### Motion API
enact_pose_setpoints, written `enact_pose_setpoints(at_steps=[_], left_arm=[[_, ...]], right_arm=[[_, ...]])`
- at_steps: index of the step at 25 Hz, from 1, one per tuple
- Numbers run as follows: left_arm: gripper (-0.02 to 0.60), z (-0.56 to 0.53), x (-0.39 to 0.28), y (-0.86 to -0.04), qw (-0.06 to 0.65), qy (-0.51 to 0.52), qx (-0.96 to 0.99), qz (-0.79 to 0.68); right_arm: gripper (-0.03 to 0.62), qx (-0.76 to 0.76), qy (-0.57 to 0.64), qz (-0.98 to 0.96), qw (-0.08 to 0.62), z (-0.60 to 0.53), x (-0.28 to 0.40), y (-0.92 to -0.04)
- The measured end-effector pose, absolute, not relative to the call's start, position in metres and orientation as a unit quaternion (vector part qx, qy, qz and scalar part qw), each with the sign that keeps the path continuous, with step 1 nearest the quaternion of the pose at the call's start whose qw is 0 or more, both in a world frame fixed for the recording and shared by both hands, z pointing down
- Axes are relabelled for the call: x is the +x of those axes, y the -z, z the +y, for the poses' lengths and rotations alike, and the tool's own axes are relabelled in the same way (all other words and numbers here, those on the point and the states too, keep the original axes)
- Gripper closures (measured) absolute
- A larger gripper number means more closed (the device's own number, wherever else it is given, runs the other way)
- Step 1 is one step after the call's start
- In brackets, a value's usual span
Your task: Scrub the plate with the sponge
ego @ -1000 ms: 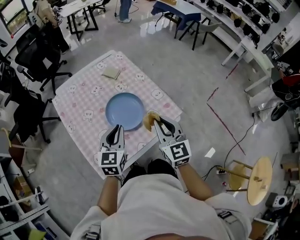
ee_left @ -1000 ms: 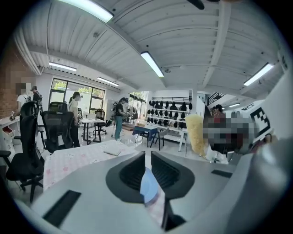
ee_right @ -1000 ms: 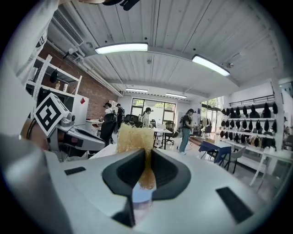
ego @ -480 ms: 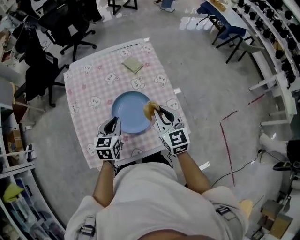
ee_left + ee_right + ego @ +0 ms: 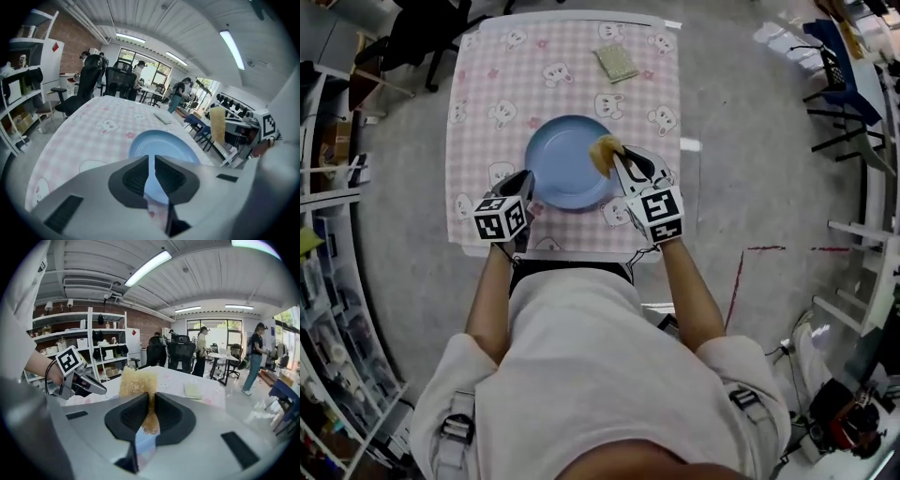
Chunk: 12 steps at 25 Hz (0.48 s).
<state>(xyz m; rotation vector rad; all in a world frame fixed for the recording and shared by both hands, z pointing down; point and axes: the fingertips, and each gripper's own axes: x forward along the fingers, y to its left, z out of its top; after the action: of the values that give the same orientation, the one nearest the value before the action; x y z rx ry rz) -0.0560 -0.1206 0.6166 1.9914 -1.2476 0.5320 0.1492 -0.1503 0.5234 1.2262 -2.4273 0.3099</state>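
Sponge (image 5: 603, 150) clamped in right gripper (image 5: 617, 157) over plate (image 5: 558, 173) near table (image 5: 473, 84) front edge; left gripper (image 5: 525, 178) closed, empty; scrubbing apparently unstarted.

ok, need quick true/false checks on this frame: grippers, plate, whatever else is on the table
1. The right gripper is shut on the sponge. True.
2. The plate is red. False: it is blue.
3. The left gripper holds a cloth. False: its jaws stand nearly together with nothing between them.
4. A greenish pad lies on the table beyond the plate, not touching it. True.
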Motion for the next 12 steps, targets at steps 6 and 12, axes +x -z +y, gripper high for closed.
enact_pose_setpoints(at_steps=[6, 12], left_arm=[[0.520, -0.128, -0.081, -0.653, 0.388, -0.229, 0.741, -0.498], [0.468, -0.136, -0.083, -0.676, 0.416, -0.226, 0.736, -0.484]], right_arm=[[0.549, 0.408, -0.129, -0.873, 0.233, -0.168, 0.130, -0.561], [0.549, 0.399, -0.150, -0.861, 0.278, -0.167, 0.123, -0.586]])
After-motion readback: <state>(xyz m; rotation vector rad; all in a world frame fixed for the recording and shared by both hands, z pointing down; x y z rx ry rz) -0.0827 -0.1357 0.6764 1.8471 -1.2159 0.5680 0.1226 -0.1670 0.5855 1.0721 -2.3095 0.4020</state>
